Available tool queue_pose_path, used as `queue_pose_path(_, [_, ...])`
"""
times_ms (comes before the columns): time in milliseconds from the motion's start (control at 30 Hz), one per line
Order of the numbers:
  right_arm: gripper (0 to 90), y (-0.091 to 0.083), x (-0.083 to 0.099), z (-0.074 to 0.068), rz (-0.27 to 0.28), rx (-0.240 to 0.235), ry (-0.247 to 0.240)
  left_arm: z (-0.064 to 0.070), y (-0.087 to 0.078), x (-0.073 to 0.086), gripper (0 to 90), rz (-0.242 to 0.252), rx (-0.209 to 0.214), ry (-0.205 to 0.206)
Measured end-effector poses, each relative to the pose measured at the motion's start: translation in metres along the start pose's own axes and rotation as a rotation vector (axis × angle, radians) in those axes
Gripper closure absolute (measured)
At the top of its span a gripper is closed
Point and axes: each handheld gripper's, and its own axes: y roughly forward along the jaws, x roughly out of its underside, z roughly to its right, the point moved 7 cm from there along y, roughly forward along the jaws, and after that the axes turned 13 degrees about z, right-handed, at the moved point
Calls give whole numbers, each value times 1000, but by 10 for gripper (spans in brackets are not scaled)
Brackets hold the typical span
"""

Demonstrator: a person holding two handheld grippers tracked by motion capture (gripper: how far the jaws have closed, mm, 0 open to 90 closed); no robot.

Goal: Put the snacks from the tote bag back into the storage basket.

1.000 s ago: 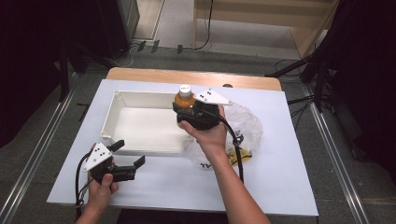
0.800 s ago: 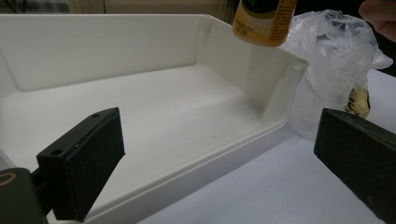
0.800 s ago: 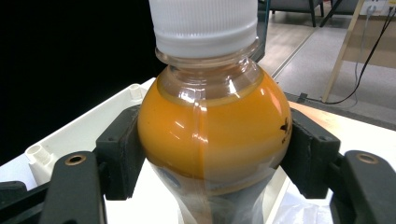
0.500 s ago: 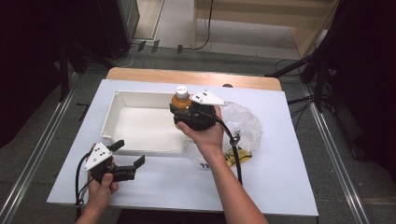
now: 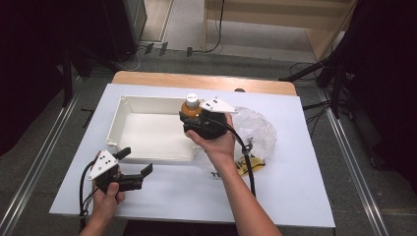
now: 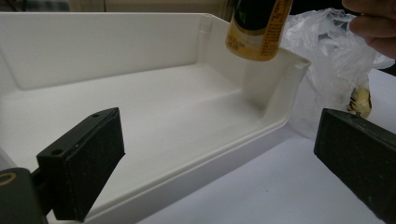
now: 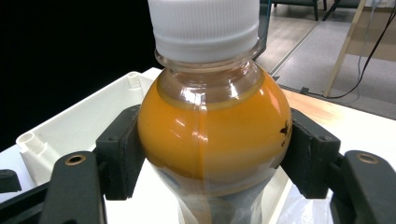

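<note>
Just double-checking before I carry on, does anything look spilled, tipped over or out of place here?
Nothing stands out. The capped bottle is upright in the right gripper above the white tray, with no spill visible.

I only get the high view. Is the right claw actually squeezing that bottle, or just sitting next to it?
Observer: Squeezing. In the right gripper view, the right claw has both jaws pressed against the bottle's orange bulge, just under the white cap.
Operator: Has the bottle landed in the tray?
Observer: No. The left gripper view shows its bottom hanging in the air above the tray's corner, touching nothing.
Operator: What's the other claw doing?
Observer: The left claw is wide open and holds nothing, its jaws pointing at the tray.
</note>
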Motion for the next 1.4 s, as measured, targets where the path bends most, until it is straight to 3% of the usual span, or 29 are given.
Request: queue_pose_path(1400, [312,10,35,8,-64,18,12,-1,1,1,16,0,-4,-4])
